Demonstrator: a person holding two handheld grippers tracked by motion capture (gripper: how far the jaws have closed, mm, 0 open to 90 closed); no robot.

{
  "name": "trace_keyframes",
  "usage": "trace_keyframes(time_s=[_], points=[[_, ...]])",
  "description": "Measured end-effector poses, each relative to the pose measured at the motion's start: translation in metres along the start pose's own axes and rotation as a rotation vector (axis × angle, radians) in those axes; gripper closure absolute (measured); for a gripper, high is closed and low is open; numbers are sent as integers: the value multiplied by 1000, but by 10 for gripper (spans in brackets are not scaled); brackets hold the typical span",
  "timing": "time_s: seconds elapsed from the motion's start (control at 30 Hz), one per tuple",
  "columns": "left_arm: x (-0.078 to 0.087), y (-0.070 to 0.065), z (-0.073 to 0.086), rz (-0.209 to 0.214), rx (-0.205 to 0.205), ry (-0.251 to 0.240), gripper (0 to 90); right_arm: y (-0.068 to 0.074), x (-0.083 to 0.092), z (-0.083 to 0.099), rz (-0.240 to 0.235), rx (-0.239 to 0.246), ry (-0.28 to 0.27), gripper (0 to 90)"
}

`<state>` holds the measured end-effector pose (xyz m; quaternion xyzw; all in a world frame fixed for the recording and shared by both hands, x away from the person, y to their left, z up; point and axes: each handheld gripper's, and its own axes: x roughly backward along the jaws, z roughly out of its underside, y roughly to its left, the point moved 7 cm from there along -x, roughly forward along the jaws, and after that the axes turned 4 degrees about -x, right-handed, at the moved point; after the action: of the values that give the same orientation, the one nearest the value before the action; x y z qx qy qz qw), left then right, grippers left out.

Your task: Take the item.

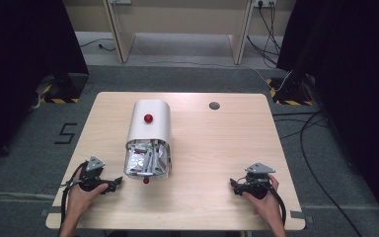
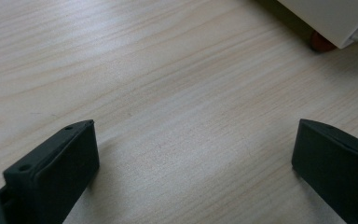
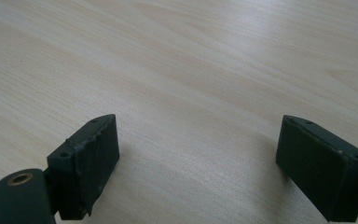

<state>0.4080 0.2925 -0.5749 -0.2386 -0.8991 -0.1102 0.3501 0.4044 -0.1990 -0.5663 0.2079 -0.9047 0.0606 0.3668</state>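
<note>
A single black numeral "5" [image 1: 65, 133] stood marked on the grey carpeted floor [image 1: 24, 148], to the left of the light wooden tabletop [image 1: 217, 148] in the high view. Yellow-and-black hazard stripes [image 1: 59, 100] marked the floor farther back. No other writing could be read.

Light wooden table [image 1: 202, 148], white round-topped box [image 1: 149, 129] lying on it; small red ball [image 1: 146, 180] beside its open end

Light wood table [image 1: 217, 148] on grey carpet [image 1: 24, 148]; black curtains [image 1: 24, 39] both sides; cables [image 1: 311, 133] right.
</note>
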Motion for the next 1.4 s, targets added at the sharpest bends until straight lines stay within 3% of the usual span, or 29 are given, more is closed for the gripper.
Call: trace_keyframes(time_s=[0.2,0.27,0.7,1.13,1.4], points=[[0,0,0,1,2,1,0,3,6,-1,-13,19,-14,235],[0,0,0,1,1,2,0,3,10,-5,-19,3,-43,235],[0,0,0,0,1,1,0,22,36,-31,-62,9,-150,231],[1,0,1,3,3,0,0,63,60,-67,-131,89,-217,238],[1,0,1,3,3,0,0,84,60,-80,-171,112,-219,240]])
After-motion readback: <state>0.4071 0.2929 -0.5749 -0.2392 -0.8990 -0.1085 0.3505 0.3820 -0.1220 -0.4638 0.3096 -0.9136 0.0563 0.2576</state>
